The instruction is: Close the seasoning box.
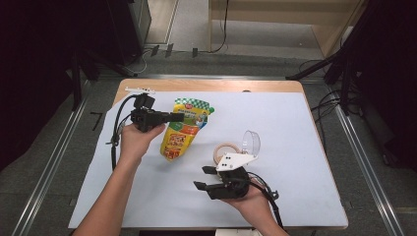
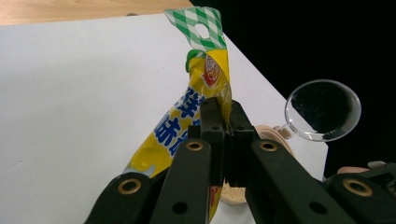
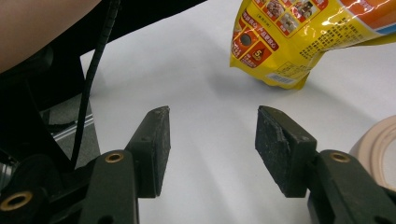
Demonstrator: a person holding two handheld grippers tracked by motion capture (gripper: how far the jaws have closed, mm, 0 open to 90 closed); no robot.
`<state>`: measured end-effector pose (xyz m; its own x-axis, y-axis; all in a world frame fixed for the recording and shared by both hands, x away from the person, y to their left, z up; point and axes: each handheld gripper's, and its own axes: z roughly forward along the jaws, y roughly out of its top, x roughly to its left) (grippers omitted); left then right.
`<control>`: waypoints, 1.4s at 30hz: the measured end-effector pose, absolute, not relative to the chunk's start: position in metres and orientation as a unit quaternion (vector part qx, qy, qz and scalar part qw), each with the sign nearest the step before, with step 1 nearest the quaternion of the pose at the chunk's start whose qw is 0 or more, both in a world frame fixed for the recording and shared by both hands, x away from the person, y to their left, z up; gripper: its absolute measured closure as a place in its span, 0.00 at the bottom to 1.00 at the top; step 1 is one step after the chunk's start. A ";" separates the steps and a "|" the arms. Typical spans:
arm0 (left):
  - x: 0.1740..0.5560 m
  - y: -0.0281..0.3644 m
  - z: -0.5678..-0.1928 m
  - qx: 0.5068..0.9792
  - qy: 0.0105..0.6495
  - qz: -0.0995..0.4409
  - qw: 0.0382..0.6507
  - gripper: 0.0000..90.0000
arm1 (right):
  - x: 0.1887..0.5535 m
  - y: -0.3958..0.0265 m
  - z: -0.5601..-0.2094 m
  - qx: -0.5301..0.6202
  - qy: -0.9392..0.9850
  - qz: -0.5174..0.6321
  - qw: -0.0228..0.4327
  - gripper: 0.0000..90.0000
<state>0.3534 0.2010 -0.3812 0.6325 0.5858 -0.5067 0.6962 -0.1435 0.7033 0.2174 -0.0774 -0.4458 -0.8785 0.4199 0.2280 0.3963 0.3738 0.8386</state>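
A yellow snack bag (image 1: 181, 133) with a green-checked top lies slanted on the white mat, its top end lifted. My left gripper (image 1: 180, 118) reaches in from the left and is shut on the bag's upper part. In the left gripper view the bag (image 2: 201, 79) hangs pinched between the pads of that gripper (image 2: 223, 114). My right gripper (image 1: 200, 178) hovers near the front of the mat, pointing left, open with nothing between its jaws. In the right gripper view that gripper (image 3: 212, 137) stands over bare mat, with the bag's lower end (image 3: 299, 42) beyond it.
A roll of beige tape (image 1: 225, 151) and a clear round lens (image 1: 252, 141) sit just behind the right gripper. The white mat (image 1: 295, 128) covers most of the wooden table (image 1: 206, 84). A black cable trails from each gripper.
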 end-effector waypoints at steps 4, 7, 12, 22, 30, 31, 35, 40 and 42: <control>0.353 0.204 -0.382 0.751 0.426 -0.068 0.500 0.99 | 0.218 -0.080 -0.444 0.250 0.825 0.508 0.010 0.52; 0.353 0.208 -0.382 0.750 0.432 -0.063 0.497 0.98 | 0.218 -0.080 -0.443 0.249 0.824 0.509 0.011 0.52; 0.351 0.212 -0.381 0.759 0.435 -0.051 0.482 0.97 | 0.218 -0.081 -0.442 0.247 0.825 0.509 0.014 0.52; 0.348 0.218 -0.379 0.764 0.423 -0.053 0.484 0.96 | 0.219 -0.081 -0.441 0.244 0.826 0.508 0.019 0.52; 0.345 0.219 -0.375 0.771 0.411 -0.050 0.484 0.95 | 0.220 -0.080 -0.440 0.242 0.827 0.508 0.019 0.52; 0.344 0.219 -0.375 0.772 0.411 -0.049 0.483 0.95 | 0.220 -0.080 -0.440 0.240 0.827 0.508 0.020 0.52; 0.343 0.219 -0.375 0.777 0.407 -0.044 0.479 0.94 | 0.220 -0.080 -0.439 0.237 0.828 0.507 0.023 0.52; 0.341 0.214 -0.376 0.793 0.395 -0.038 0.463 0.95 | 0.220 -0.080 -0.438 0.237 0.828 0.508 0.022 0.52; 0.340 0.214 -0.376 0.794 0.394 -0.042 0.461 0.96 | 0.221 -0.080 -0.438 0.237 0.827 0.509 0.023 0.52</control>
